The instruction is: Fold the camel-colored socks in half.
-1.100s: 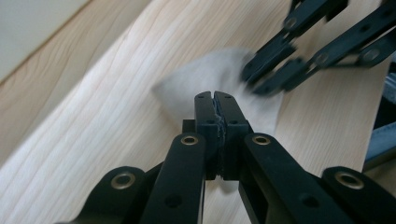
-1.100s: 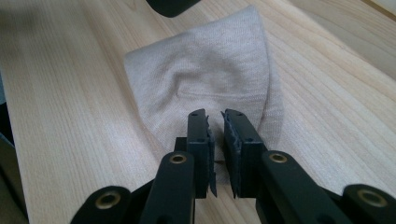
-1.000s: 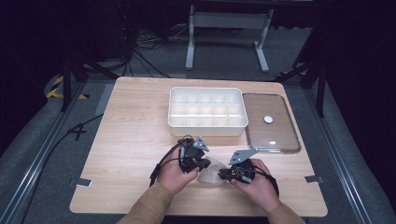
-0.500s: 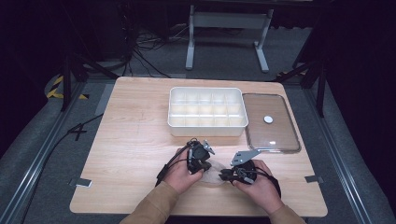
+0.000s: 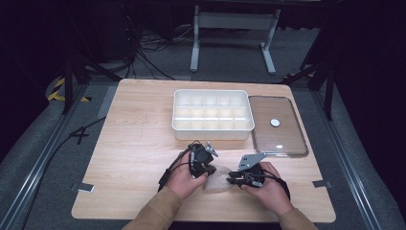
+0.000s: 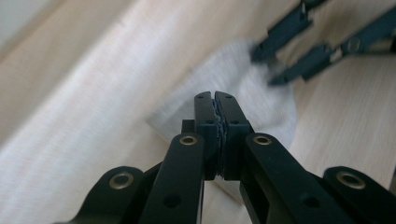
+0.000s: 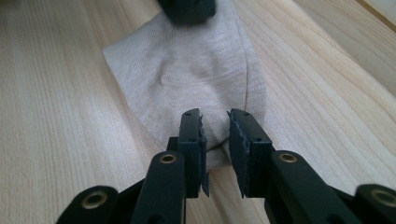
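We work at a pale wooden table (image 5: pixel 134 143) with a plain grain, standing on grey carpet in a dark room. Beyond its far edge a grey metal frame (image 5: pixel 232 28) stands on the floor among loose black cables (image 5: pixel 143 52), and a strip of yellow-and-black tape (image 5: pixel 62 91) lies by the left rail.

On the far half of the table sits a white compartment box (image 5: pixel 212 114), and just beside it to the right lies its clear lid (image 5: pixel 277 125), flat on the wood.

Near our edge, between our hands, lies a light beige sock (image 7: pixel 187 74), flat on the wood. Our left gripper (image 6: pixel 215 105) has its jaws pressed together; the sock lies right at their tips, but we cannot tell whether any cloth is pinched. Our right gripper (image 7: pixel 215 126) stands narrowly parted over the near end of the sock, its jaws having just been opening, with cloth beneath the gap and the pads not pressing on it.
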The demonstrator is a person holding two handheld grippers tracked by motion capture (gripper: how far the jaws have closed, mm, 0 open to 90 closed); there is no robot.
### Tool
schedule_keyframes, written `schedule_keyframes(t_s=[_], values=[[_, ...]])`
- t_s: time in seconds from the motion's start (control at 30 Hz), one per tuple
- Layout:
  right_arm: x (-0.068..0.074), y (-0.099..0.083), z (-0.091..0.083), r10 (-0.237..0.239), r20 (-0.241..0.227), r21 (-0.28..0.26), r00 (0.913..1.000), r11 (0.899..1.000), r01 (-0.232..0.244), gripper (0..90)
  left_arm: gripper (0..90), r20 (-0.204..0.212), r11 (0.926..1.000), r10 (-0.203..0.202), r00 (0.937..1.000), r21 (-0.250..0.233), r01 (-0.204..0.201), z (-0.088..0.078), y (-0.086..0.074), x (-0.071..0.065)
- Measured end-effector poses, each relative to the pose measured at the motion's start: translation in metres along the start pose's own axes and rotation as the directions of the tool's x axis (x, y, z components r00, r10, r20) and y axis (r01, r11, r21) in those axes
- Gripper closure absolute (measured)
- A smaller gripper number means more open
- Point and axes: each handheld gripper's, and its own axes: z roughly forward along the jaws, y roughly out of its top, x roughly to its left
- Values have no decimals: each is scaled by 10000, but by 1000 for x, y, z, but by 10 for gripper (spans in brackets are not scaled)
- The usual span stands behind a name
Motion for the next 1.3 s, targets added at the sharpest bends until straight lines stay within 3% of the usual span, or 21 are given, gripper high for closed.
schedule_keyframes(t_s=[0.03,0.07,0.13,0.27,0.37,0.5,0.6,0.7,0.8,0.87,0.97,1.03,1.07,1.1,1.17,1.3], values=[[0,0,0,-23,4,8,10000,10000,23,751,879,0,10000,0,10000,0,0,0,0,0],[0,0,0,-23,4,8,10000,10000,23,751,879,-255,9999,-98,9996,-128,95,0,-1,1],[0,0,0,-96,13,27,10000,10000,96,749,880,-522,9997,-160,9985,163,169,4,-3,3],[1,1,0,-223,36,17,9997,9997,223,748,891,-657,9964,-312,9974,768,362,18,-7,4],[0,0,0,-230,-15,-8,9997,9997,230,748,895,-729,9941,-387,9966,986,459,18,-7,5],[-1,-2,0,-122,-132,-101,9998,9999,120,748,896,-597,9918,-621,9963,1080,683,18,-8,8],[-3,-5,0,48,-188,-224,9998,9997,-52,749,895,-659,9922,-547,9963,1085,616,16,-9,7],[-1,-4,0,-21,-123,-143,9999,9999,20,750,891,-441,9964,-484,9979,679,514,11,-9,6],[0,-2,0,-128,-73,-19,9999,9999,128,749,888,406,9996,-2,9992,273,-9,-1,-9,-2],[0,-2,0,-67,-88,-15,9999,10000,67,748,869,715,9969,299,9970,700,-349,-3,-9,-10],[0,-1,0,-53,-112,2,9999,10000,53,747,874,695,9869,720,9950,1392,-811,4,-12,-22],[0,-1,0,-85,-98,29,9999,10000,86,747,878,695,9869,720,9950,1392,-811,4,-12,-22],[0,-1,0,-85,-98,29,9999,10000,86,747,878,735,9816,575,9956,1779,-698,9,-13,-20],[0,-1,0,-71,-100,52,9999,10000,72,748,883,730,9803,522,9960,1863,-650,12,-15,-19],[-1,-1,0,-46,-134,36,9999,10000,46,747,888,937,9811,380,9949,1855,-549,12,-17,-16],[-1,-1,1,-76,-25,18,10000,10000,76,746,893,995,9756,461,9940,2095,-663,11,-17,-15]])
